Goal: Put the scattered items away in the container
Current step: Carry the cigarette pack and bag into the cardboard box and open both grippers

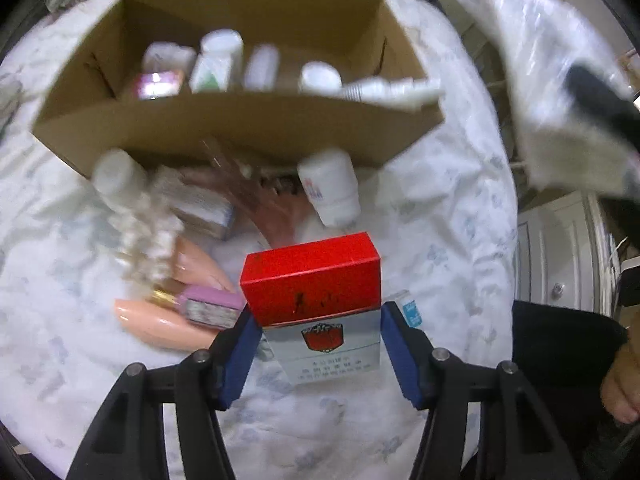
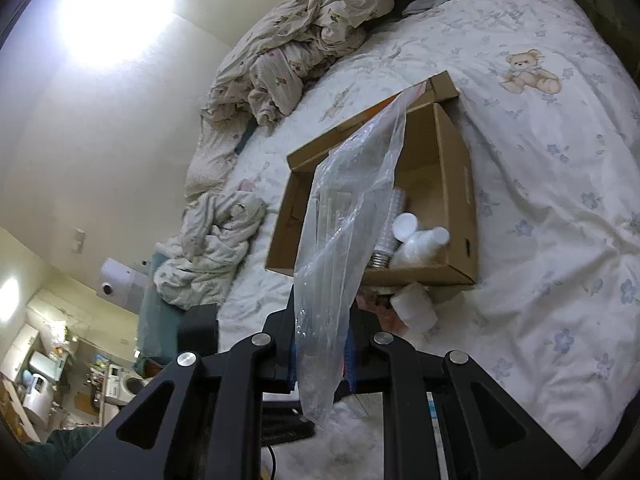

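My left gripper [image 1: 316, 344] is shut on a red and white cigarette pack [image 1: 316, 300], held above the bed just short of the open cardboard box [image 1: 240, 120]. The box holds several white bottles [image 1: 218, 60]. A white bottle [image 1: 332, 188], a beaded string [image 1: 148, 232], a small carton [image 1: 200, 208] and a pink item [image 1: 208, 306] lie on the sheet before the box. My right gripper [image 2: 320, 344] is shut on a clear plastic bag [image 2: 340, 240], which hangs over the box [image 2: 456, 200].
The white flowered sheet [image 2: 540, 220] covers the bed. Crumpled blankets [image 2: 296, 52] lie at the far end and one [image 2: 212, 240] by the bed's left edge. A white cabinet [image 1: 560, 256] stands to the right of the bed. A person's leg [image 1: 560, 344] is at right.
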Tool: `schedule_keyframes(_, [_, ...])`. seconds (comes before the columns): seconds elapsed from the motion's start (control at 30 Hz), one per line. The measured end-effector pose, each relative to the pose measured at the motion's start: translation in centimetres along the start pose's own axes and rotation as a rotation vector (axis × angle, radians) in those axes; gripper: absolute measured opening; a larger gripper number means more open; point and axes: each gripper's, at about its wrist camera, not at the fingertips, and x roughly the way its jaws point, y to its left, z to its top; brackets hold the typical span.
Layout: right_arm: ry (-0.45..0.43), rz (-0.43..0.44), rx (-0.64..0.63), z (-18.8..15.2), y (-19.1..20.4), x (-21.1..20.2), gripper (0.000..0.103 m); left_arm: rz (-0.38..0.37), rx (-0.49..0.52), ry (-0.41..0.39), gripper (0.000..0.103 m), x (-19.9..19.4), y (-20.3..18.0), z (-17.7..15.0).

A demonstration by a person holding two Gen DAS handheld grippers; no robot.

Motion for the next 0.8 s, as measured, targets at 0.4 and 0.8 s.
schedule_keyframes(0.4, [-0.041, -0.018, -0.058, 5.0, 0.7, 2.2, 0.018, 0.046, -0.042, -0.261, 0.059, -8.5, 3.8, 7.3])
schedule_keyframes(0.8, [0.090, -0.162, -0.097, 8.3, -1.7, 10.1, 0.018, 0.210, -0.103, -0.261, 0.059, -6.2, 7.8, 13.9])
